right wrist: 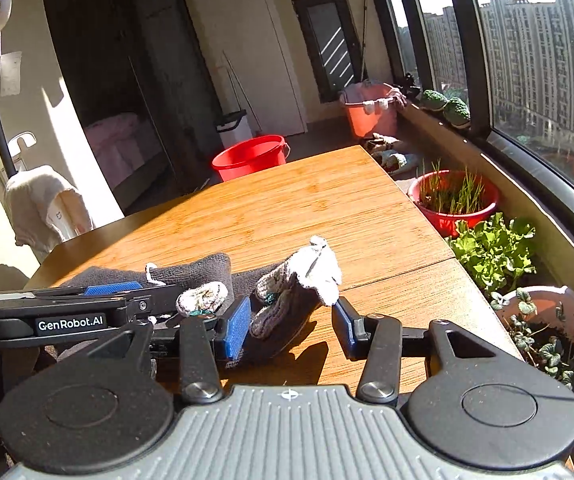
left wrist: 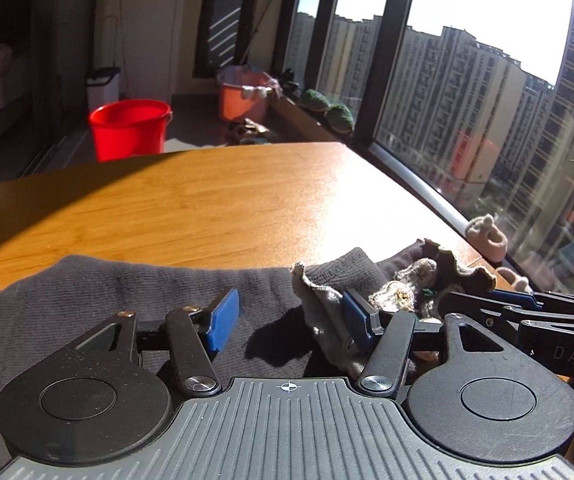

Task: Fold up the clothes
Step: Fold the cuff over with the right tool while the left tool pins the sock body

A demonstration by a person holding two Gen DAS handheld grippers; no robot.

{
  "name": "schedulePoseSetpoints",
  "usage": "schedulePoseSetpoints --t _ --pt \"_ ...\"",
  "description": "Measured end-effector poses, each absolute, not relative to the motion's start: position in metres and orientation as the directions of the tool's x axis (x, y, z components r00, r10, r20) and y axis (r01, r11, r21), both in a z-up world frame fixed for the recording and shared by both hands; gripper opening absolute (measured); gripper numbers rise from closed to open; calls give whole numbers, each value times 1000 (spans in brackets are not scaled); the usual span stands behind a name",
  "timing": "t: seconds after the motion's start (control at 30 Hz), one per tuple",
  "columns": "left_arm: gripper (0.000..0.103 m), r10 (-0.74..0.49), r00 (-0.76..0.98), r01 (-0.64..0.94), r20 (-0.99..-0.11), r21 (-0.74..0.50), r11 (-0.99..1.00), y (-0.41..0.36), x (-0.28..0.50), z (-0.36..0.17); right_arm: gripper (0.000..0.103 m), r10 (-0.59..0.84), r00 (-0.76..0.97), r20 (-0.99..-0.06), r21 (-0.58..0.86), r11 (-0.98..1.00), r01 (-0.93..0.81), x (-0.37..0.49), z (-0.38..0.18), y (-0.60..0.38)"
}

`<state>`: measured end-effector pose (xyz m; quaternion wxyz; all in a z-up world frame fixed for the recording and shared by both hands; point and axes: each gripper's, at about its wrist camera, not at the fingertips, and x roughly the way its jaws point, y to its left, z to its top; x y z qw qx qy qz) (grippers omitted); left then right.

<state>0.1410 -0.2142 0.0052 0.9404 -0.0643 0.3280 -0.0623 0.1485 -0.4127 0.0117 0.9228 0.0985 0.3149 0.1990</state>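
Observation:
A dark grey knitted garment [left wrist: 127, 292] lies on the near part of the wooden table [left wrist: 207, 208]. My left gripper [left wrist: 290, 320] stands open just above it. A crumpled light grey flap [left wrist: 319, 304] of the garment touches the right blue pad. In the right wrist view the same garment [right wrist: 207, 268] ends in a bunched grey-white piece [right wrist: 311, 272]. That piece sits between the fingers of my open right gripper [right wrist: 291, 328], close to the left pad. The two grippers are side by side: the right gripper [left wrist: 503, 300] shows edge-on, and so does the left gripper [right wrist: 127, 292].
A red bucket [left wrist: 129, 128] and an orange basin [left wrist: 243, 96] stand on the floor beyond the table. Large windows [left wrist: 467, 100] run along the right. Potted plants [right wrist: 491, 248] line the floor beside the table's right edge. A mop with a cloth [right wrist: 43, 204] stands at the left.

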Motion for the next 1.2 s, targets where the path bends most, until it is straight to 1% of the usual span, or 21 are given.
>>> schedulePoseSetpoints --t 0.03,0.07,0.1,0.13,0.23,0.3,0.33,0.4,0.47,0.53,0.6,0.63,0.73,0.77,0.8,0.83,0.9,0.93,1.0,1.1,1.2 --pt "64 -163 777 76 -607 -167 983 -213 140 5 42 442 717 -538 341 893 -294 151 9 -417" --pt "64 -168 777 76 -606 -175 982 -211 141 5 34 455 712 -534 375 883 -283 153 5 -421" --pt "64 -174 776 76 -606 -183 980 -209 142 5 11 468 707 -529 408 872 -271 155 2 -425" --pt "63 -180 775 76 -606 -192 978 -207 143 5 11 477 710 -519 404 868 -288 154 4 -424" --pt "63 -212 769 73 -604 -247 966 -197 148 8 11 481 746 -460 182 874 -451 128 26 -391" --pt "61 -221 766 57 -603 -279 959 -188 149 12 11 491 746 -450 16 840 -542 108 33 -365" --pt "61 -216 770 44 -600 -288 957 -184 149 15 11 498 733 -462 -74 803 -592 99 35 -344" --pt "61 -207 792 29 -574 -304 952 -175 144 27 11 490 722 -488 -176 755 -631 89 29 -322" --pt "64 -218 804 43 -553 -312 949 -174 141 39 11 462 745 -482 -286 721 -632 81 19 -304" --pt "69 -233 812 64 -535 -316 947 -174 139 50 12 434 769 -469 -370 695 -617 75 15 -292" --pt "68 -241 798 85 -552 -293 952 -183 141 49 15 426 774 -469 -394 683 -615 73 15 -286" --pt "65 -243 787 96 -567 -277 956 -189 143 47 16 428 771 -471 -388 685 -617 74 15 -287" --pt "61 -198 759 81 -620 -212 974 -197 150 26 18 478 735 -481 -274 715 -644 80 25 -304" --pt "61 -187 752 71 -632 -205 976 -197 152 19 20 511 709 -487 -194 728 -658 83 30 -316" --pt "61 -190 752 61 -632 -220 974 -193 153 15 26 547 680 -488 -100 739 -667 87 36 -330" --pt "61 -199 755 60 -625 -237 970 -188 153 13 35 579 659 -480 8 754 -657 93 40 -345" --pt "61 -209 755 59 -622 -252 966 -185 153 13 47 622 635 -458 213 770 -601 107 45 -373" --pt "61 -206 755 59 -623 -249 967 -184 154 13 50 625 638 -450 310 779 -544 115 43 -386" --pt "62 -202 756 56 -622 -246 968 -185 155 13 50 626 639 -448 459 774 -436 131 34 -400" --pt "62 -209 759 51 -616 -264 963 -183 156 12 50 626 626 -465 572 752 -328 146 13 -400" --pt "62 -223 759 43 -612 -294 955 -178 155 11 49 624 607 -491 581 755 -306 149 -4 -387"
